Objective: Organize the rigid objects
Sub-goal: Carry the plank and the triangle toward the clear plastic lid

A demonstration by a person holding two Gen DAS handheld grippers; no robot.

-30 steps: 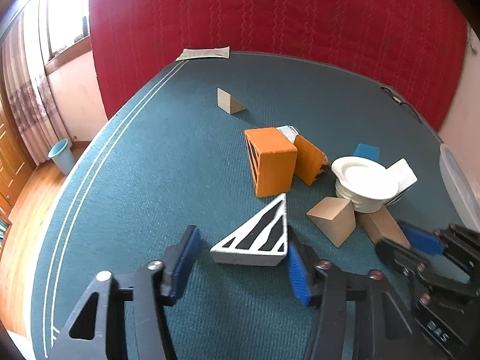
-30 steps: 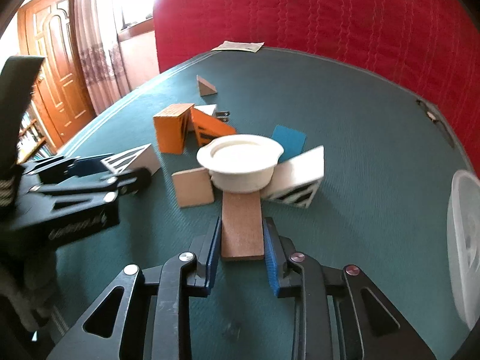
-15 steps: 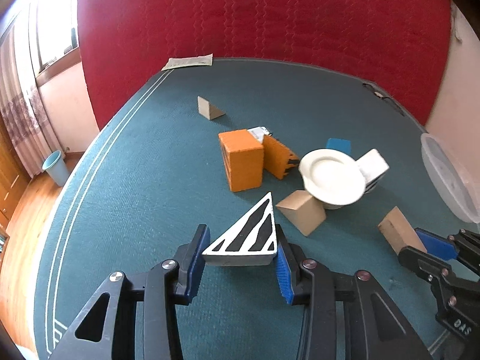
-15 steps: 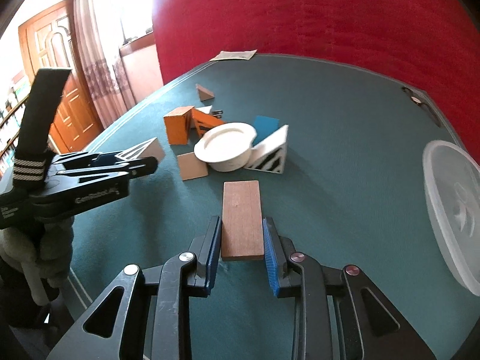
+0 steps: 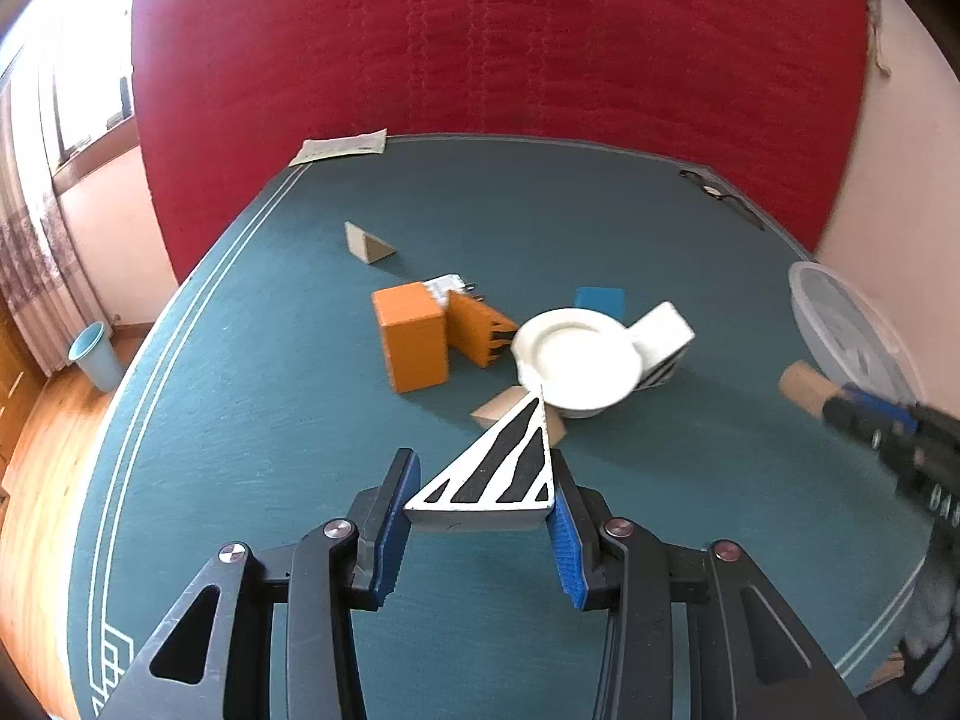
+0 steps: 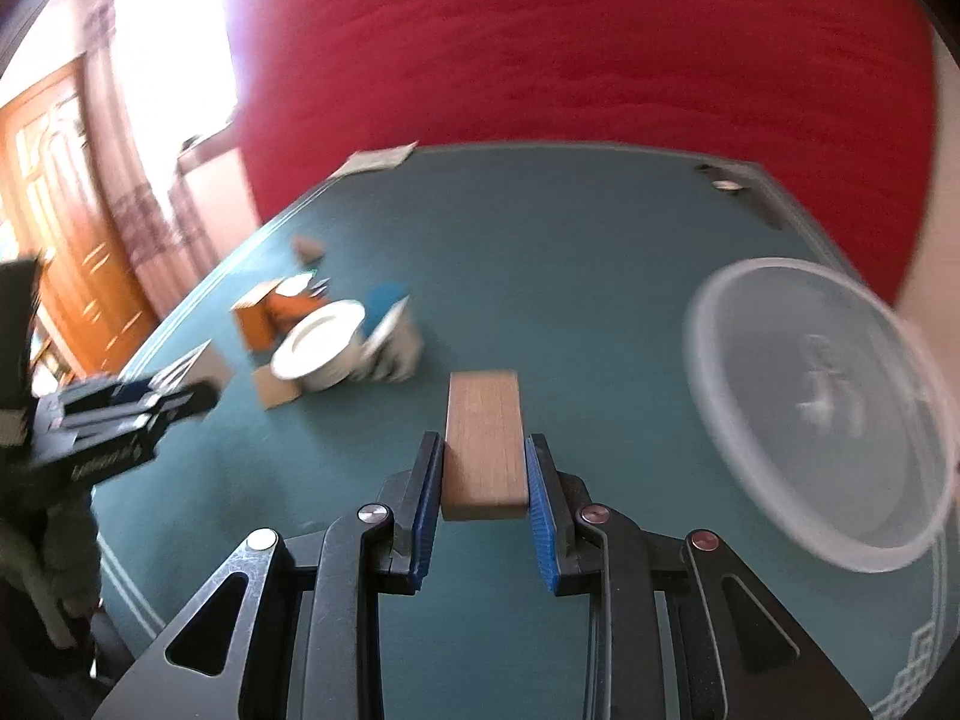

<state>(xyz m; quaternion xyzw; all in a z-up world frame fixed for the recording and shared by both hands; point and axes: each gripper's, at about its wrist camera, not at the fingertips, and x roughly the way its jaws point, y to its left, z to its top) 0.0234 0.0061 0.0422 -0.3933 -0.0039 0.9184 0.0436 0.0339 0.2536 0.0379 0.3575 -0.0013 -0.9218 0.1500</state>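
The left gripper (image 5: 477, 510) is clamped on a black-and-white striped wedge (image 5: 498, 474), held above the teal table (image 5: 240, 420); a white bowl (image 5: 576, 360) sits at one o'clock. The right gripper (image 6: 485, 501) grips a wooden block (image 6: 485, 444); a clear plastic tub (image 6: 822, 408) lies at two o'clock.

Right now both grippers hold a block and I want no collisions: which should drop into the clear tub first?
Probably the right. The right gripper, shut on the brown wooden block, has the clear tub close beside it. The left gripper, holding the striped wedge, sees that tub farther off.
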